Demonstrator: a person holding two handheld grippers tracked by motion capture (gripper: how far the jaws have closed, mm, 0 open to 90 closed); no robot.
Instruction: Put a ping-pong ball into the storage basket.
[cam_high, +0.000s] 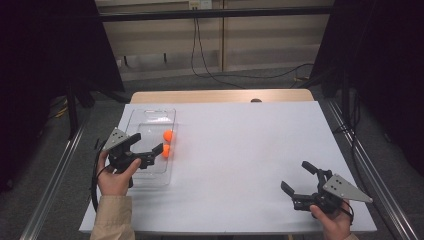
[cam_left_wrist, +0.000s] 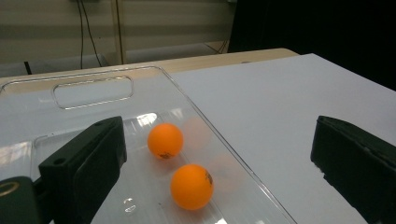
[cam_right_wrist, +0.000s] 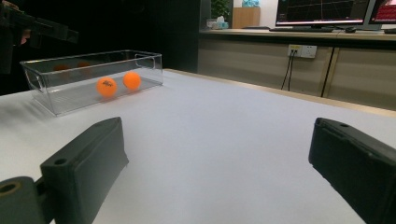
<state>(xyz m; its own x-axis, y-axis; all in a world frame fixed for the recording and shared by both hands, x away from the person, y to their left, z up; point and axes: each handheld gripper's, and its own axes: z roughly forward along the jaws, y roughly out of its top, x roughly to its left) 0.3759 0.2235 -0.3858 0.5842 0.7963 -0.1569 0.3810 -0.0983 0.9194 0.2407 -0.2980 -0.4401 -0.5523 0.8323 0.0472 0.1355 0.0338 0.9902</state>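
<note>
A clear plastic bin (cam_high: 150, 111) lies on the left of the white table. Two orange balls (cam_high: 168, 135) (cam_high: 165, 150) rest inside it near its right wall. My left gripper (cam_high: 149, 142) hovers over the bin's near half, jaws wide apart and empty. In the left gripper view the balls (cam_left_wrist: 165, 141) (cam_left_wrist: 192, 186) lie below and between the jaws, untouched. My right gripper (cam_high: 294, 175) stands open near the front right of the table with nothing between its jaws. The right gripper view has the bin (cam_right_wrist: 56, 98) and both balls (cam_right_wrist: 107, 87) (cam_right_wrist: 132, 80) far off.
White sheet (cam_high: 250, 150) covers the table, with a wooden strip (cam_high: 220, 95) at its far edge. Metal rails run along both sides. Cables (cam_high: 200, 60) trail across the floor behind. Monitors (cam_right_wrist: 322, 11) stand on a counter in the right gripper view.
</note>
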